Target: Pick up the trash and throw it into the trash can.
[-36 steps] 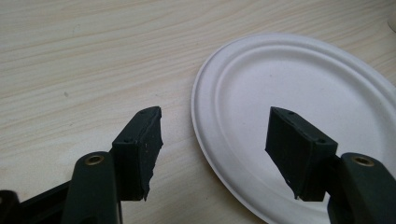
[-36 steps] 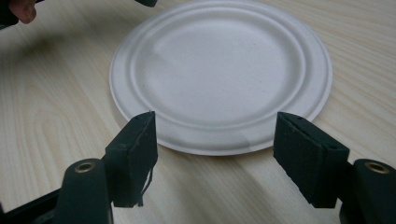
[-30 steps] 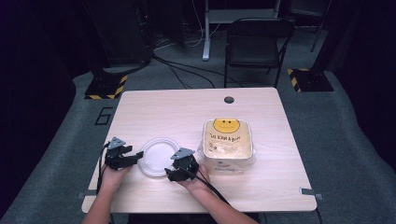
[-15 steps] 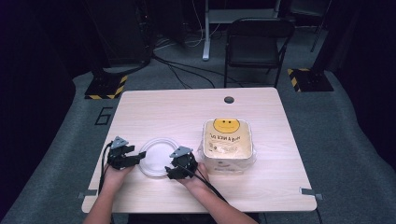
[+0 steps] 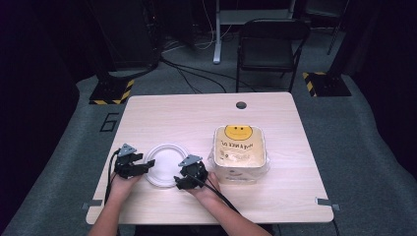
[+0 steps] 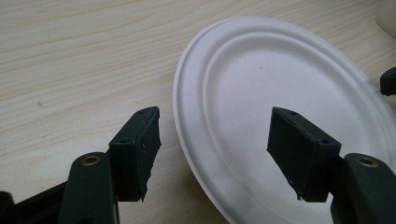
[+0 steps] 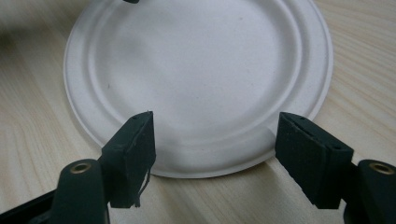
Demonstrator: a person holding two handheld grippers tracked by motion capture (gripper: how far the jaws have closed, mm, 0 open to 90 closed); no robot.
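Plate lies flat on table, between both grippers. Left gripper wide, straddling its rim; right gripper wide, at the opposite rim. Neither grips; both equally near.

- A white round paper plate lies flat and right side up on the light wood counter, near its front edge, left of centre; its ridged rim encircles a bare well.
- A clear plastic tub with a yellow smiley-face lid stands just right of the plate.
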